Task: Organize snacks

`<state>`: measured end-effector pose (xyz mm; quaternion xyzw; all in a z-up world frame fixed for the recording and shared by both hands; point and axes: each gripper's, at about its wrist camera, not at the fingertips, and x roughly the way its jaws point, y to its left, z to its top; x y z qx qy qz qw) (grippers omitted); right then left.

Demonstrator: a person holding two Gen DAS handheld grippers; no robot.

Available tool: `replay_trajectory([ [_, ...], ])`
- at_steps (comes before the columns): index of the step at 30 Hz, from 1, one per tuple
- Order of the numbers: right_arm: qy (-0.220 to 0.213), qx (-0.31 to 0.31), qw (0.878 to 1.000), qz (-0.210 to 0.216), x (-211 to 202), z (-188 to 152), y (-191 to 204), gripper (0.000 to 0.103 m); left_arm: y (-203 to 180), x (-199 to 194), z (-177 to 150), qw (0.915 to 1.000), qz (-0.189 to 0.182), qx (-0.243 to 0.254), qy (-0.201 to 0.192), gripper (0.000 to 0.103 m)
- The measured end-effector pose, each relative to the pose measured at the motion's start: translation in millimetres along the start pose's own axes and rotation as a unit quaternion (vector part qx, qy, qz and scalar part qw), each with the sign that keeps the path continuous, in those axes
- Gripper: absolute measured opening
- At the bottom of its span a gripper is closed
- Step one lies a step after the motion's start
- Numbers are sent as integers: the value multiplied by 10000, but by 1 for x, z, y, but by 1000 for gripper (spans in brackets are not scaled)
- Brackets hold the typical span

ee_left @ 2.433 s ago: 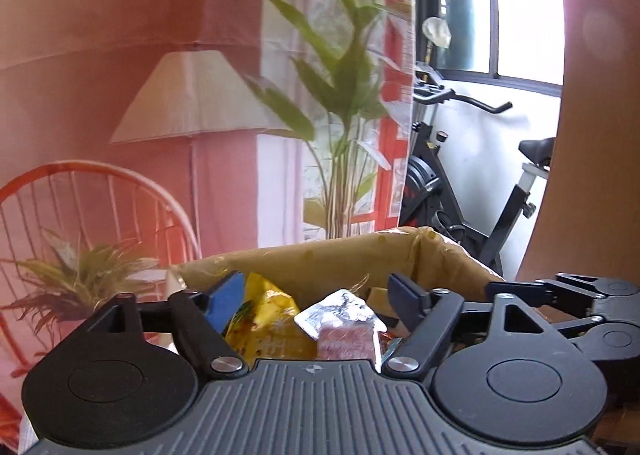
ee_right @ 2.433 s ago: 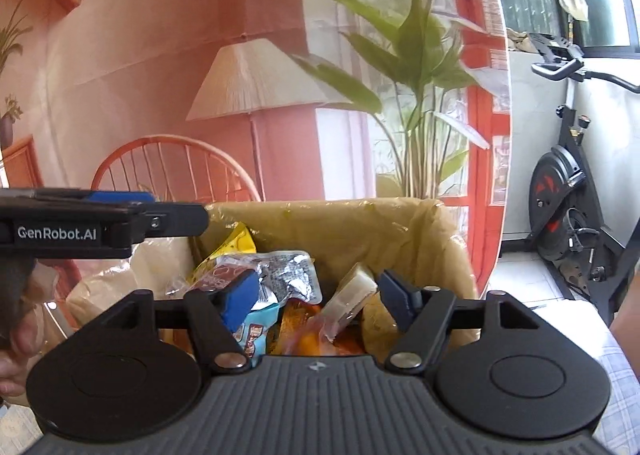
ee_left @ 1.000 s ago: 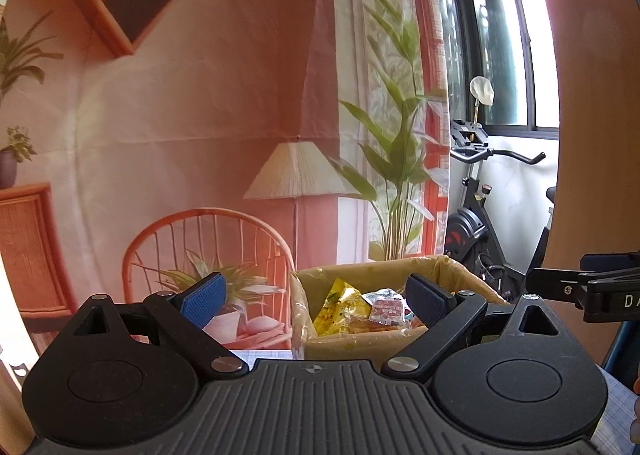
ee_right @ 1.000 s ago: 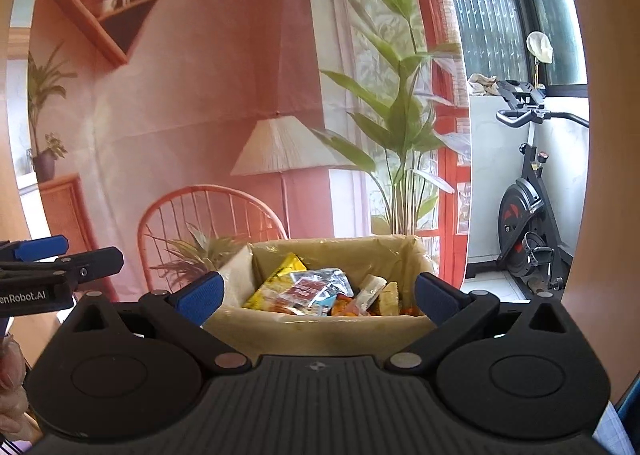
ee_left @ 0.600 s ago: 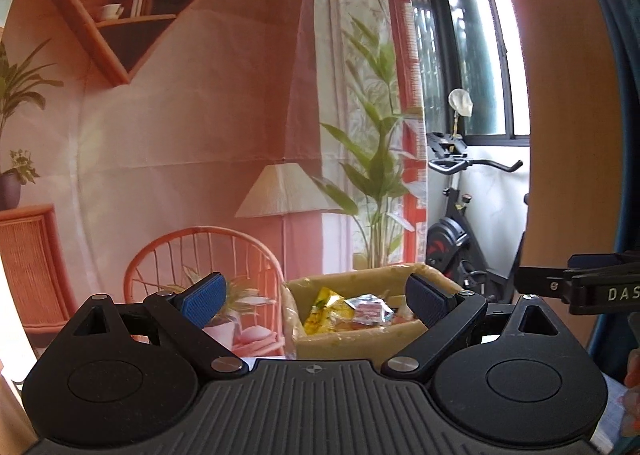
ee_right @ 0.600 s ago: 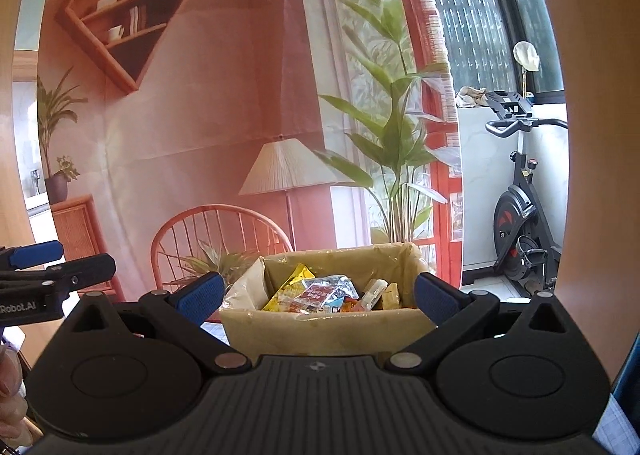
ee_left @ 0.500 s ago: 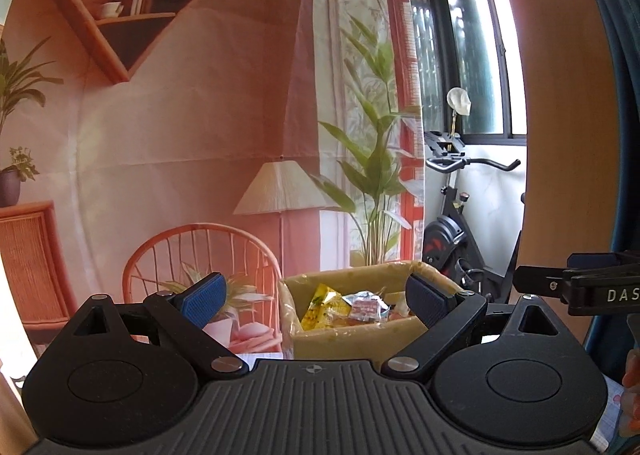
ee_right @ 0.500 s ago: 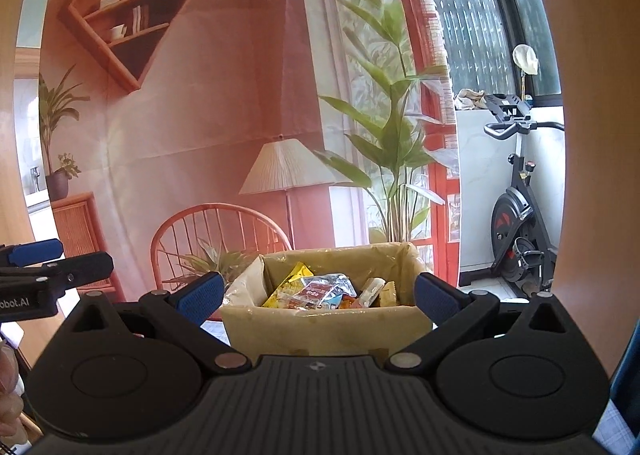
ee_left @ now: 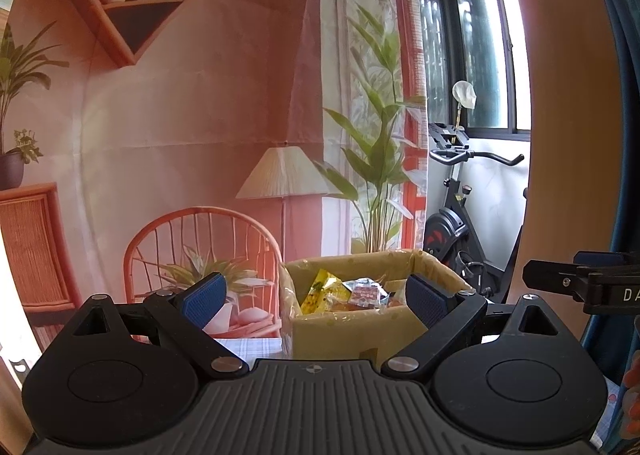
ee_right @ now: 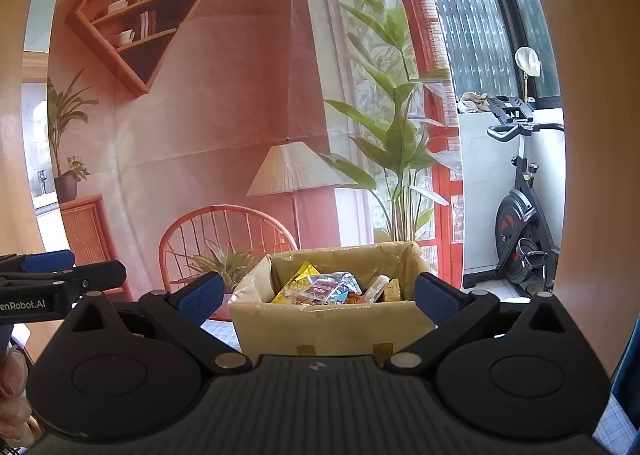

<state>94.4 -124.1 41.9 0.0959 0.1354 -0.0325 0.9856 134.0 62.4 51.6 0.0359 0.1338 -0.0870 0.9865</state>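
A cardboard box [ee_left: 344,331] [ee_right: 328,329] lined with yellowish plastic stands on the table ahead of both grippers. It holds several snack packs, among them a yellow bag [ee_left: 318,289] [ee_right: 294,283] and a silver-and-red pack [ee_left: 364,291] [ee_right: 326,287]. My left gripper [ee_left: 316,297] is open and empty, held back from the box. My right gripper [ee_right: 318,297] is open and empty too, also short of the box. Each gripper shows at the edge of the other's view.
A printed backdrop with a lamp, chair and shelf hangs behind the table. An exercise bike [ee_right: 520,223] stands at the right by the window. A checked tablecloth [ee_left: 250,347] covers the table.
Both grippers have pulled back and risen away from the box, which now looks smaller. Both opened wider after 2.4 s ago. Little has moved in the last half second.
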Motion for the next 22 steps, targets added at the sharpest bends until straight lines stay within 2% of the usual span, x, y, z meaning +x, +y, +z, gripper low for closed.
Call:
replay_trajectory([
  [22, 27, -26, 10000, 20, -2, 1, 1, 103, 5, -3, -7, 9996, 135, -263, -5, 98],
])
